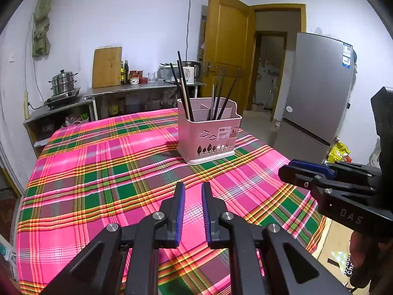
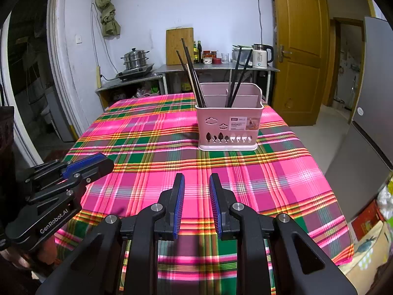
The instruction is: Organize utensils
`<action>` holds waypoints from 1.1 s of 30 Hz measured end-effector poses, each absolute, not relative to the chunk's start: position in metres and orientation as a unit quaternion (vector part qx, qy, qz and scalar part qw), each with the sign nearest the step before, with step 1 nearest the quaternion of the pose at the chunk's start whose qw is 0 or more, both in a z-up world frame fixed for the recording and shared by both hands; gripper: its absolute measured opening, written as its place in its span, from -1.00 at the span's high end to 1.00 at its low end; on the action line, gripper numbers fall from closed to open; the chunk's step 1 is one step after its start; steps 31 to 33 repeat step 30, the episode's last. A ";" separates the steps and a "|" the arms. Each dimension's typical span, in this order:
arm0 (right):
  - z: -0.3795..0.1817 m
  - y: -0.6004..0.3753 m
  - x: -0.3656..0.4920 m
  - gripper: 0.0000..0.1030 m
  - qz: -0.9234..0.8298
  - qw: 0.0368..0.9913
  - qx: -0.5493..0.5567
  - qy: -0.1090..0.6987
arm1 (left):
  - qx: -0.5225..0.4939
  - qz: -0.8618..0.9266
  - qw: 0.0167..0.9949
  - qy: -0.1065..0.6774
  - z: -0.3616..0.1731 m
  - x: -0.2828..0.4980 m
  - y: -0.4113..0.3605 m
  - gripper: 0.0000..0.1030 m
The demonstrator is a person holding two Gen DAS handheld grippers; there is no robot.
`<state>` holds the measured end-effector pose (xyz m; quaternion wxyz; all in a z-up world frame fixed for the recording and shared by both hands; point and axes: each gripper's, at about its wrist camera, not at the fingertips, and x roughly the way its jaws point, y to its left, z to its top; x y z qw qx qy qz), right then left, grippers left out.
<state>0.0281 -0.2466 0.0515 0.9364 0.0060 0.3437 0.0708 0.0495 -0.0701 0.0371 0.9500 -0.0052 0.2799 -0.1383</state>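
Now both the left gripper [image 1: 192, 189] and right gripper [image 2: 196, 180] are hovering with jaws apart, gripping nothing. Black chopsticks [image 2: 194, 78] are standing in the pink utensil basket [image 2: 229, 127] on the plaid tablecloth [image 2: 152, 152].

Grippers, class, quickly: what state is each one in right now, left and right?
Left gripper: open, fingers apart, holding nothing.
Right gripper: open, fingers apart, holding nothing.

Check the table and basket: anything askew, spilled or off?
Nothing stands out. The pink basket stands upright on the plaid tablecloth, with chopsticks leaning in its left compartment and more in another. No utensils lie loose on the visible cloth. Left gripper and right gripper are both open and empty.
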 end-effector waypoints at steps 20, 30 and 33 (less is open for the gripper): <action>0.051 -0.246 0.028 0.58 0.070 0.936 0.005 0.344 | -0.009 -0.139 0.952 0.271 0.037 0.046 -0.069 0.64; 0.050 -0.248 0.028 0.58 0.069 0.936 0.005 0.345 | -0.013 -0.138 0.953 0.268 0.037 0.044 -0.069 0.59; 0.050 -0.248 0.028 0.58 0.069 0.936 0.005 0.345 | -0.013 -0.138 0.953 0.268 0.037 0.044 -0.069 0.59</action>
